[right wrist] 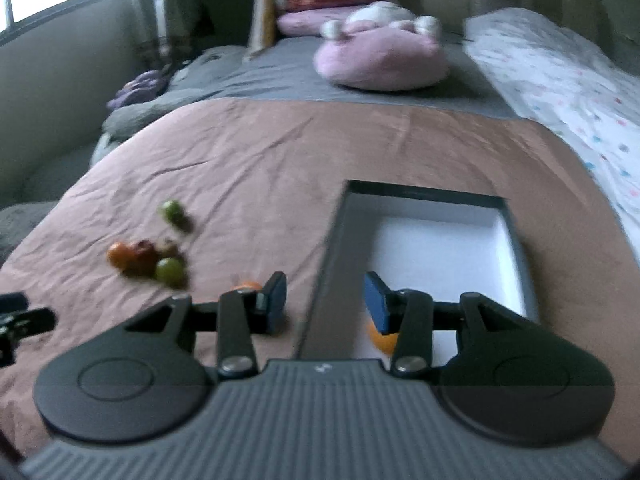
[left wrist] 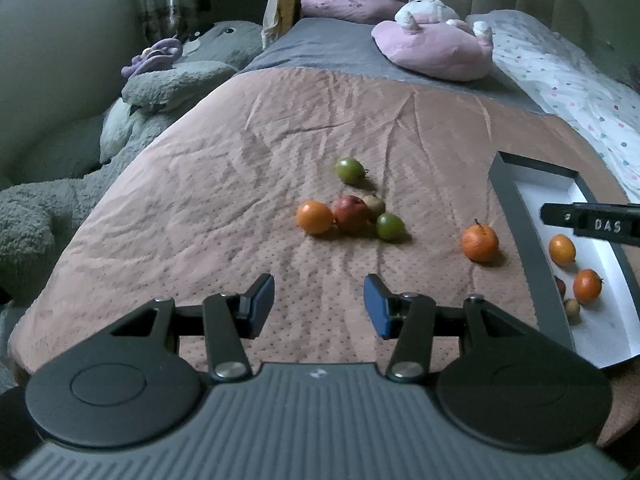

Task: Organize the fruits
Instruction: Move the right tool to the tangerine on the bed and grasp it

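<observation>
Both tools hang above the bed and neither carries anything: the left gripper [left wrist: 319,306] has its jaws spread wide with bare blanket between them, and the right gripper [right wrist: 325,304] is spread just as wide, straddling the near wall of the box [right wrist: 320,280]

The fruit is split. A cluster sits mid-blanket [left wrist: 200,208]: an orange [left wrist: 314,216] touching a red fruit [left wrist: 350,213], a small brown one [left wrist: 374,205] behind, a green one [left wrist: 390,226] just beside. Another green fruit [left wrist: 349,169] lies apart further back, and a lone orange [left wrist: 479,243] rests near the box. Inside the box go two oranges [left wrist: 562,249] and a couple of small fruits

Handling, as I judge it: small, round, light, firm-skinned, likely smooth. They will roll on this soft, creased blanket, so close the blue pads across the widest part, straight down, gently enough not to bruise. The lone orange looks the easiest pick, with free room all round

View against view: the left camera is sharp, shows the box contents and the right tool's arm over them. The right camera is blurred, but it shows the box's empty far end, an orange peeking below its right finger, and the lone orange half hidden behind its left finger
</observation>
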Action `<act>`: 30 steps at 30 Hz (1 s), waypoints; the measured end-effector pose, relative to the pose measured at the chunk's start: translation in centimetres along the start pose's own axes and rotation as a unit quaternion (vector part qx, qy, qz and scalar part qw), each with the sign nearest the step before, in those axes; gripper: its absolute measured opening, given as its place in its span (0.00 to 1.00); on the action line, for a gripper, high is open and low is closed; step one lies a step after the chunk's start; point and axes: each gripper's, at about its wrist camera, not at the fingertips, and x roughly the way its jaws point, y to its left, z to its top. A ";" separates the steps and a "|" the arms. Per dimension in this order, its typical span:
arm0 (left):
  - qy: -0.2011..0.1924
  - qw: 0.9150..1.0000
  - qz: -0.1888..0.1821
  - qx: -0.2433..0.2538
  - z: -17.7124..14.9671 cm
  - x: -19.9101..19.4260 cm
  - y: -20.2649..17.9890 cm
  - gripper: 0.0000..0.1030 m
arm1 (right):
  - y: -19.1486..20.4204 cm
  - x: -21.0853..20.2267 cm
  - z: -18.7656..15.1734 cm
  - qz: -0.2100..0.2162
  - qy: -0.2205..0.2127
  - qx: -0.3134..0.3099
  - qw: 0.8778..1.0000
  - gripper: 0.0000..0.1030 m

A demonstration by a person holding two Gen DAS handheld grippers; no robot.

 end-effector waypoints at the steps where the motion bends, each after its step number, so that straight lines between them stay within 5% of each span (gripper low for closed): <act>1: -0.001 1.000 0.001 0.000 0.0 0.1 0.2 0.54 | 0.6 0.2 0.0 0.009 0.002 -0.010 1.000 0.44; 8: -0.001 1.000 0.005 -0.008 0.0 0.9 1.4 0.54 | 3.2 3.0 0.3 0.044 0.038 -0.043 0.997 0.44; 18: 0.009 1.000 0.012 -0.024 -0.3 2.3 3.3 0.54 | 4.7 8.2 0.0 0.022 0.108 -0.082 0.990 0.43; 30: 0.002 1.000 0.011 -0.019 0.2 4.1 3.4 0.54 | 5.3 5.5 -0.2 0.029 0.088 -0.086 0.992 0.37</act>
